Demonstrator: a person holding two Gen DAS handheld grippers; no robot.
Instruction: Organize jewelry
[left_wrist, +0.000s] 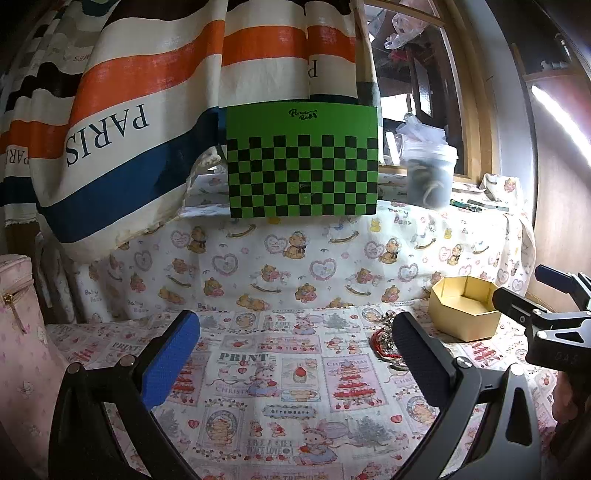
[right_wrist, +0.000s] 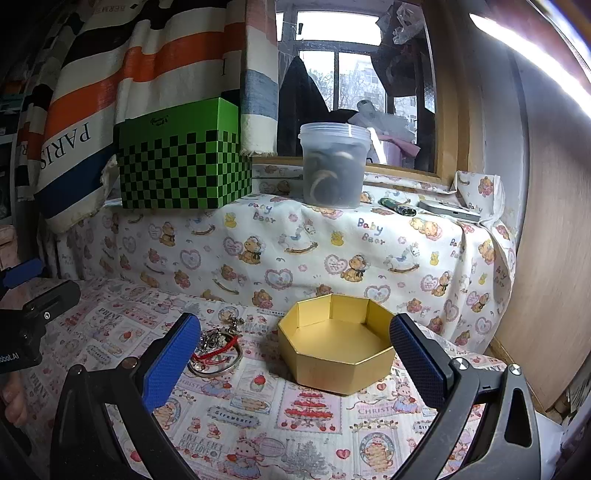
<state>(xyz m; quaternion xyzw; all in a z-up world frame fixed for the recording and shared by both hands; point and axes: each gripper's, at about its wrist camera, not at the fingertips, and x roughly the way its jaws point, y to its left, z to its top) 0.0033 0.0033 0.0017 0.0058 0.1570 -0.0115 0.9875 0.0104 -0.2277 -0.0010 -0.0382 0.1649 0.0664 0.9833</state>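
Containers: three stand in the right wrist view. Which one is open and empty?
The gold box on the lower cloth, beside the jewelry. Its inside shows bare, while the green box is closed and the plastic tub is lidded with dark contents.

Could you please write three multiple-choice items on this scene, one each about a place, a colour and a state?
1. Where is the jewelry pile relative to the gold box in the right wrist view?
A. inside it
B. to its left
C. behind it

2. What colour is the checkered box?
A. green and black
B. red and white
C. blue

3. How is the right gripper?
A. shut on a bracelet
B. shut, holding nothing
C. open

Answers: 1 B, the pile lies on the cloth beside it; 2 A, its squares show it; 3 C, the fingers stand apart, holding nothing.
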